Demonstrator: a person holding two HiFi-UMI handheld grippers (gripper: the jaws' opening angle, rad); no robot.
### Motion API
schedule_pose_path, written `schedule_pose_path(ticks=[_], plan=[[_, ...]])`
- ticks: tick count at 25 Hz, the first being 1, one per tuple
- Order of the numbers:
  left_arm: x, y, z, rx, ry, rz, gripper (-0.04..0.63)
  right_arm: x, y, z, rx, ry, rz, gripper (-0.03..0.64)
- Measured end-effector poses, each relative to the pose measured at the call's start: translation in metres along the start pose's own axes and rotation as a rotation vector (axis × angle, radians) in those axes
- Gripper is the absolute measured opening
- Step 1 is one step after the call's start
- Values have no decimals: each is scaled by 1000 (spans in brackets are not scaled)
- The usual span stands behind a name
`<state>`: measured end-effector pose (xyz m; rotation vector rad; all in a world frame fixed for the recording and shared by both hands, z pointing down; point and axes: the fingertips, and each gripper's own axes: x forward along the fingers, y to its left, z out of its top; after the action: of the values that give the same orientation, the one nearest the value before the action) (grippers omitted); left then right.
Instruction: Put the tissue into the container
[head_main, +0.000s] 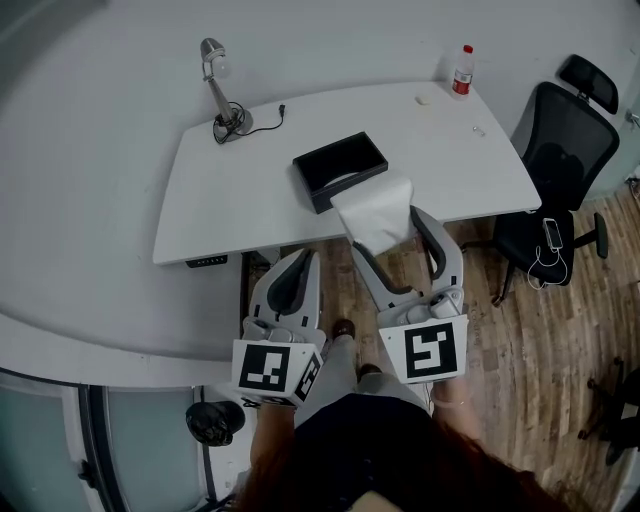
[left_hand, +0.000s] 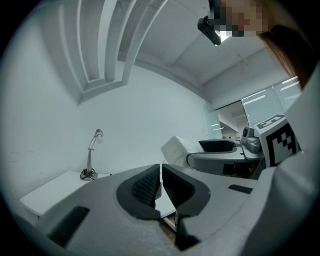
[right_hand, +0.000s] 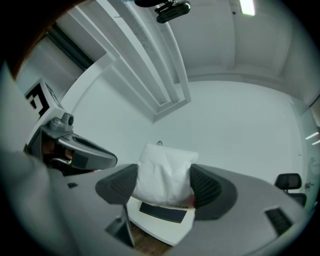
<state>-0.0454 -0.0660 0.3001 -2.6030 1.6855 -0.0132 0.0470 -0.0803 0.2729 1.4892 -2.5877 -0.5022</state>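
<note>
A white tissue pack (head_main: 376, 211) is clamped between the jaws of my right gripper (head_main: 391, 228), held in the air just in front of the white desk's (head_main: 240, 200) near edge. In the right gripper view the tissue pack (right_hand: 163, 174) fills the space between the two dark pads. The black rectangular container (head_main: 339, 170) sits open on the desk, just beyond and left of the pack. My left gripper (head_main: 301, 266) hangs lower, in front of the desk edge, its jaws shut with nothing between them; the left gripper (left_hand: 161, 186) shows its pads nearly touching.
A silver desk lamp (head_main: 222, 95) with its cable stands at the desk's far left. A small red-capped bottle (head_main: 462, 71) is at the far right corner. A black office chair (head_main: 555, 170) stands right of the desk on the wooden floor.
</note>
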Motion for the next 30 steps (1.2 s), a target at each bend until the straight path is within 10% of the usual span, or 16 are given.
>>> schedule_pose_path(ticks=[30], plan=[[108, 86, -12, -44, 5, -21, 37, 132, -26, -38, -41, 87, 7, 351]])
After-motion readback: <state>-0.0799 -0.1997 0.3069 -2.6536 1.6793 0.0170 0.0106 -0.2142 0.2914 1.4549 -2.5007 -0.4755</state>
